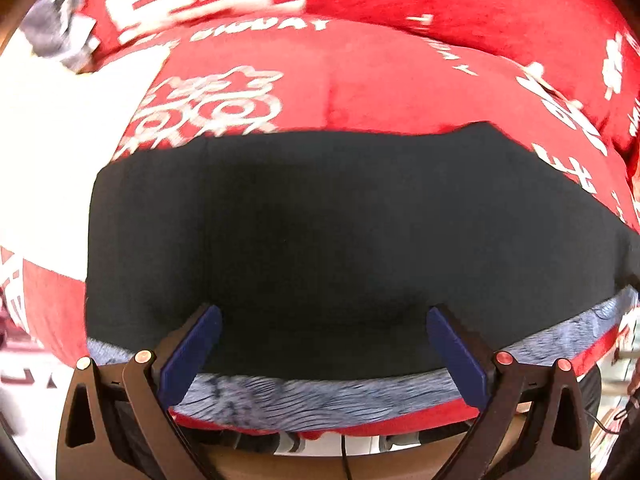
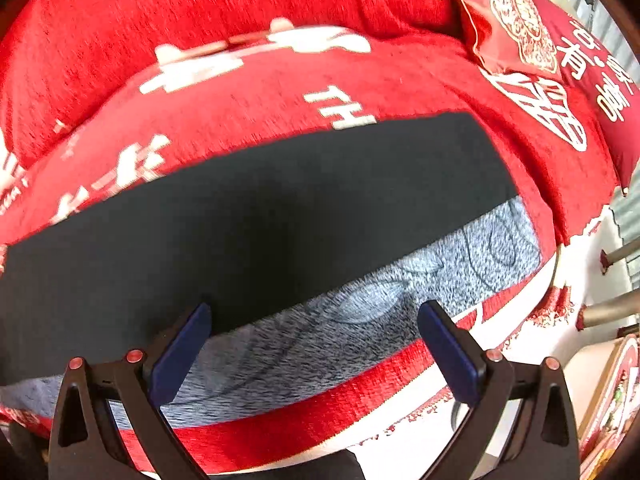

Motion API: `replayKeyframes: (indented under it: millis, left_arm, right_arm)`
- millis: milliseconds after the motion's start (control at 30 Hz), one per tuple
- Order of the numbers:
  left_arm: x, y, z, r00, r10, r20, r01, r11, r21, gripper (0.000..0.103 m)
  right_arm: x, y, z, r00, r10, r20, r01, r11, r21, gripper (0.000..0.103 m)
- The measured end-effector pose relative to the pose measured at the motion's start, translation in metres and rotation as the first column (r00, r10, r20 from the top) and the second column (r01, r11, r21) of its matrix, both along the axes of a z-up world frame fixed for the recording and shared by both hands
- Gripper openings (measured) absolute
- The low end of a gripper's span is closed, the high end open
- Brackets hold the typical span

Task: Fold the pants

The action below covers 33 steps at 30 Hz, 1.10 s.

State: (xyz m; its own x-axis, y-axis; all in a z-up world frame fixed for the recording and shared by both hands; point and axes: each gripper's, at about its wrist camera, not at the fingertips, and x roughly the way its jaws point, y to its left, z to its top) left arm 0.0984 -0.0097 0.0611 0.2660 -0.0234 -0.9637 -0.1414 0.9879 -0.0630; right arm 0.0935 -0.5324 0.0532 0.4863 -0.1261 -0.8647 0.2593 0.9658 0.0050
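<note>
While spread wide over the black pants (image 1: 304,224), left hand-held gripper (image 1: 323,322) with blue pads (image 1: 192,354) apart, nothing between them — pants lying flat on a grey fleece mat (image 1: 320,396) atop the red patterned sofa cover (image 1: 360,80). From the right wrist, right hand-held gripper (image 2: 314,318) likewise gaping and empty, poised over the pants' near edge (image 2: 256,216) and grey mat (image 2: 440,272); red cushion (image 2: 516,20) at upper right.
</note>
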Motion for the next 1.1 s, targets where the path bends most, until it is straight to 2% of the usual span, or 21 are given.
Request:
replayKeyframes:
  millis: [67, 133, 233, 300, 367, 467, 567, 633, 733, 833, 933, 1000, 1100]
  left_arm:
    - [0.007, -0.01, 0.003, 1.0, -0.012, 0.013, 0.012, 0.999, 0.049, 0.103]
    - [0.011, -0.006, 0.002, 1.0, 0.012, 0.011, -0.013, 0.998, 0.068, 0.103]
    - [0.005, 0.03, -0.003, 0.992, 0.123, 0.003, -0.123, 0.988, 0.089, 0.103]
    - [0.004, 0.051, -0.009, 0.982, 0.19, -0.006, -0.189, 0.979, 0.082, 0.103]
    - [-0.003, 0.075, -0.018, 0.968, 0.251, -0.026, -0.249, 0.966, 0.066, 0.103]
    - [-0.012, 0.089, -0.025, 0.965, 0.26, -0.021, -0.258, 0.964, 0.067, 0.103]
    - [-0.016, 0.085, -0.026, 0.971, 0.24, -0.012, -0.237, 0.966, 0.098, 0.103]
    - [-0.013, 0.084, -0.028, 0.968, 0.251, -0.023, -0.247, 0.962, 0.113, 0.103]
    - [-0.009, 0.074, -0.022, 0.959, 0.281, -0.042, -0.276, 0.955, 0.106, 0.103]
    - [-0.004, 0.039, -0.012, 0.978, 0.205, -0.035, -0.202, 0.976, 0.085, 0.103]
    - [0.0, -0.014, -0.004, 0.998, 0.068, -0.015, -0.066, 0.992, 0.105, 0.103]
    - [0.001, -0.051, 0.0, 0.999, -0.031, -0.015, 0.032, 0.996, 0.088, 0.103]
    - [0.005, -0.102, 0.001, 0.986, -0.163, -0.022, 0.164, 0.985, 0.06, 0.103]
  right_arm:
    - [0.003, 0.024, 0.006, 0.997, 0.07, 0.013, -0.07, 0.997, -0.026, 0.103]
    - [0.009, 0.045, 0.004, 0.99, 0.138, 0.007, -0.138, 0.99, -0.043, 0.103]
    - [0.011, 0.066, -0.001, 0.978, 0.211, -0.003, -0.211, 0.976, -0.052, 0.103]
    - [0.009, 0.072, -0.007, 0.974, 0.224, -0.014, -0.225, 0.973, -0.058, 0.103]
    - [0.016, 0.068, -0.017, 0.975, 0.222, -0.033, -0.223, 0.974, -0.037, 0.103]
    - [0.018, 0.057, -0.022, 0.979, 0.202, -0.017, -0.201, 0.979, 0.036, 0.103]
    - [0.022, 0.038, -0.021, 0.992, 0.122, -0.023, -0.122, 0.992, 0.014, 0.103]
    - [0.028, 0.017, -0.022, 0.997, 0.078, -0.009, -0.077, 0.994, 0.075, 0.103]
    - [0.037, 0.001, -0.019, 1.0, 0.025, -0.017, -0.024, 0.999, 0.044, 0.103]
    - [0.042, -0.005, -0.015, 0.999, -0.03, -0.031, 0.031, 0.998, 0.046, 0.103]
    - [0.036, 0.001, -0.008, 0.997, -0.077, -0.004, 0.077, 0.997, 0.024, 0.103]
    - [0.028, 0.003, -0.007, 0.993, -0.119, 0.021, 0.118, 0.993, 0.011, 0.103]
    - [0.015, -0.013, -0.017, 0.965, -0.261, 0.013, 0.261, 0.965, 0.027, 0.103]
